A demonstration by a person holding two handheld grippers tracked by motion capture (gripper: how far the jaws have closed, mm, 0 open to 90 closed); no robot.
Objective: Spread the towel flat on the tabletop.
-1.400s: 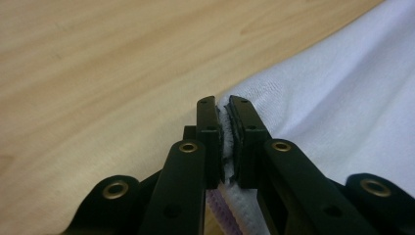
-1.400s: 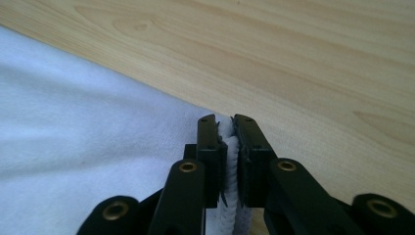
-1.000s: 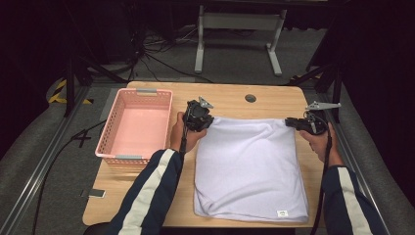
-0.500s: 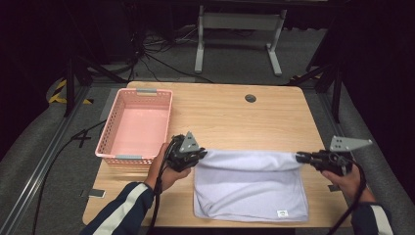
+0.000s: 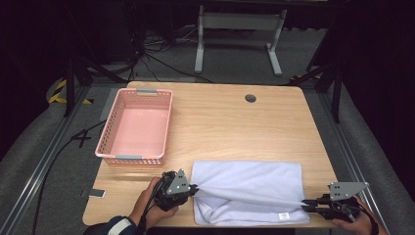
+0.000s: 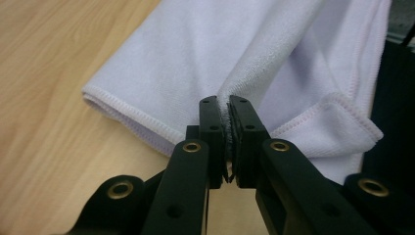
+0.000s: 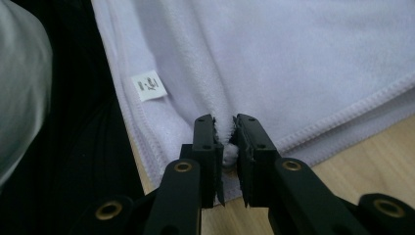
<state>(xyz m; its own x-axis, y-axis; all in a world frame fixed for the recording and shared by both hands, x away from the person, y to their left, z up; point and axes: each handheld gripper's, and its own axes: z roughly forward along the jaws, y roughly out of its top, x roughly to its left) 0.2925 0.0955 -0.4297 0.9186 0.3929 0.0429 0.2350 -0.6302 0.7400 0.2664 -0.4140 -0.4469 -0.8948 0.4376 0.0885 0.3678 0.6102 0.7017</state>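
Note:
A pale lilac towel (image 5: pixel 244 178) lies on the wooden table (image 5: pixel 235 122) near its front edge, folded over on itself. My left gripper (image 5: pixel 195 188) is shut on the towel's left corner; the left gripper view shows the cloth (image 6: pixel 195 58) pinched between the jaws of that gripper (image 6: pixel 228 105). My right gripper (image 5: pixel 304 204) is shut on the right corner, and its jaws have just opened a touch with the cloth (image 7: pixel 293 58) still pinched in that gripper (image 7: pixel 225 125). The held edge stretches taut between both grippers, just above the lower layer. A white label (image 7: pixel 148 84) sits near the right corner.
A pink plastic basket (image 5: pixel 103 139) stands at the table's left side, with nothing in it. A round cable hole (image 5: pixel 250 98) is at the back of the table. The table's front edge runs just below both hands, and dark floor with cables surrounds the table.
Both grippers have carried the towel's far edge from the back toward the front edge of the table, folding the towel in half. The hands have sunk lower.

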